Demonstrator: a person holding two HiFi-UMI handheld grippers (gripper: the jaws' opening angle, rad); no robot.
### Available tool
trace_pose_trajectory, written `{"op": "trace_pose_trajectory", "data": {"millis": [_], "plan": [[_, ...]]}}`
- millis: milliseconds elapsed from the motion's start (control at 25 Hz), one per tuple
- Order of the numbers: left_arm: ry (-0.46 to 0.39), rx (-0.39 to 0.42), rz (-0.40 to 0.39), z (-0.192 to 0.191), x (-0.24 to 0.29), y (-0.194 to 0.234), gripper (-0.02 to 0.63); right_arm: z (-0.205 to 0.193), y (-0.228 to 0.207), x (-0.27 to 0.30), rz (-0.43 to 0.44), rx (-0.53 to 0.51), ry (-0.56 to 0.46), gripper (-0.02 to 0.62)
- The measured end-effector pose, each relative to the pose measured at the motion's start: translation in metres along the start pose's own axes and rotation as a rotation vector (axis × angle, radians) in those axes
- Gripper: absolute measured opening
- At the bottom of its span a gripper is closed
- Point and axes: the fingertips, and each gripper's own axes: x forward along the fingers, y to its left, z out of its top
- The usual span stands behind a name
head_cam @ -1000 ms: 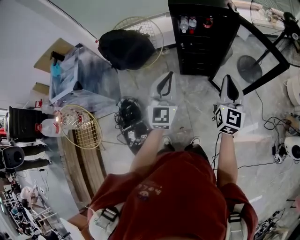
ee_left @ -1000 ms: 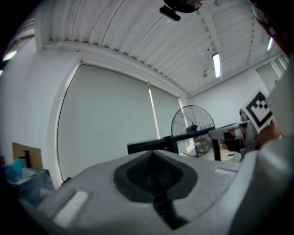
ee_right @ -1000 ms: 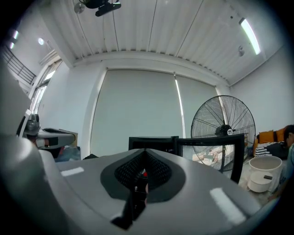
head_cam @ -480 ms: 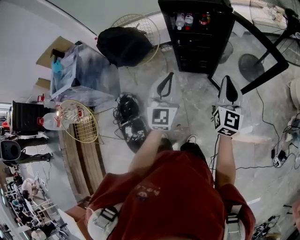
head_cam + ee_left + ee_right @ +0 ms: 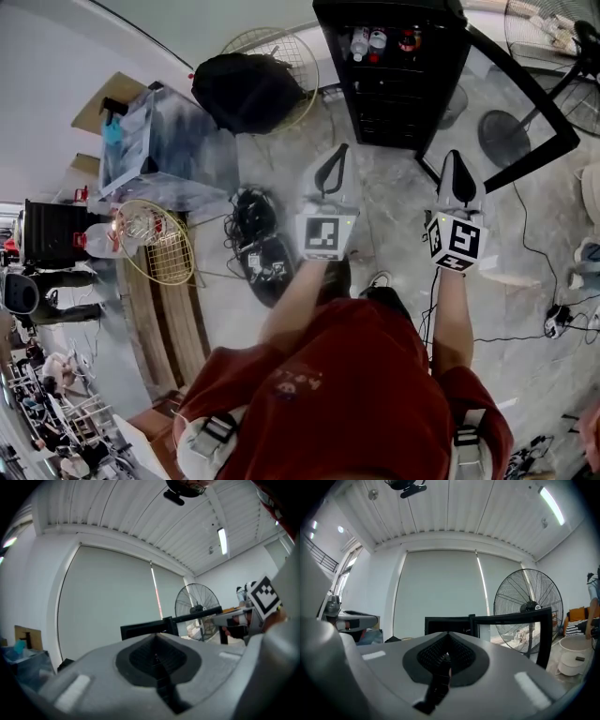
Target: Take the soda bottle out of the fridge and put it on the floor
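The black fridge (image 5: 394, 89) stands ahead with its glass door (image 5: 525, 103) swung open to the right. On its top shelf are a few bottles (image 5: 370, 42), one with a red top; I cannot tell which is the soda. My left gripper (image 5: 328, 173) and right gripper (image 5: 457, 178) are held level side by side, well short of the fridge. Both are shut with nothing in them. The left gripper view shows the pads of the left gripper (image 5: 157, 641) pressed together, with the fridge (image 5: 145, 629) beyond. In the right gripper view, the right gripper (image 5: 449, 637) points at the fridge (image 5: 450, 623).
A black bag (image 5: 248, 94) leans on a round wire guard (image 5: 281, 56) left of the fridge. A clear box (image 5: 155, 141) and a tangle of cables (image 5: 262, 244) lie to the left. A standing fan (image 5: 553, 37) and its base (image 5: 506, 136) are behind the open door.
The person has stepped toward the fridge, carrying both grippers forward. Both stay shut and empty.
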Motion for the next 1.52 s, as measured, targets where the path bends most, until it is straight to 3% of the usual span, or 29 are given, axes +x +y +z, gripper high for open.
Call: {"op": "trace_pose_trajectory", "data": {"millis": [280,960,1160,1360,1520], "plan": [[-0.020,-0.015,-0.027,-0.013,0.035,0.038,0.000,-0.002,0.017,0.049,-0.010,-0.025,0.003,-0.003],[-0.075,-0.040,-0.171,-0.025,0.180,0.202,0.000,0.021,0.088,0.239,-0.123,-0.083,0.016,-0.003],[-0.088,-0.073,-0.211,-0.028,0.211,0.221,0.000,0.022,0.092,0.270,-0.156,-0.074,0.004,-0.003],[-0.086,-0.100,-0.204,-0.035,0.234,0.221,0.000,0.013,0.081,0.291,-0.153,-0.058,0.001,-0.003],[-0.073,-0.067,-0.192,-0.045,0.247,0.207,0.000,0.004,0.066,0.300,-0.119,-0.041,0.006,-0.003]]}}
